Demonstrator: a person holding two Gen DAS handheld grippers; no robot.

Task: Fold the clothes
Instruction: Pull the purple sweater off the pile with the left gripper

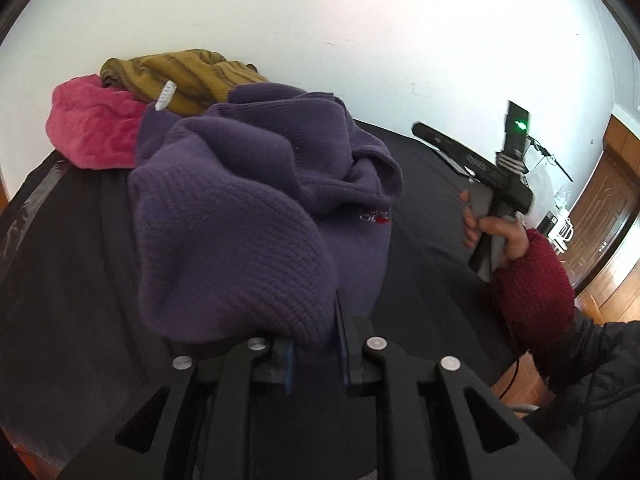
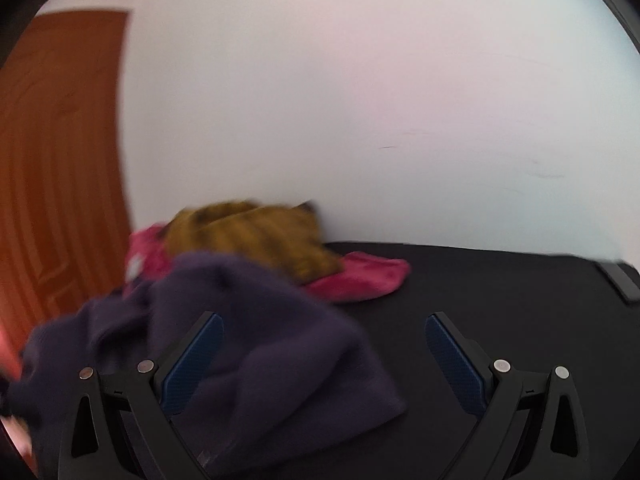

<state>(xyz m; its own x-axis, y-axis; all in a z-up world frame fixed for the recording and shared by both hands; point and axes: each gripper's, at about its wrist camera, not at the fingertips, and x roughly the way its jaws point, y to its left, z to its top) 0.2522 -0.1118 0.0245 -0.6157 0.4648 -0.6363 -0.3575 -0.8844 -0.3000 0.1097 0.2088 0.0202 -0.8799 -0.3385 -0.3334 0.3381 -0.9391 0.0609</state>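
— Left gripper (image 1: pixel 316 360) sits low on a black table (image 1: pixel 432 216), jaws a little apart with a fold of the purple sweater (image 1: pixel 240 208) between them; whether the pads press it, I cannot tell.

— And the right gripper (image 2: pixel 324 360)?

— Jaws wide apart, nothing between them, sweater bunched at its left finger. A hand (image 1: pixel 492 236) in a red sleeve (image 1: pixel 532 280) holds it.

— Other clothes?

— Mustard striped top (image 1: pixel 188 76) on pink garment (image 1: pixel 92 128), behind the sweater by the white wall (image 1: pixel 320 20).
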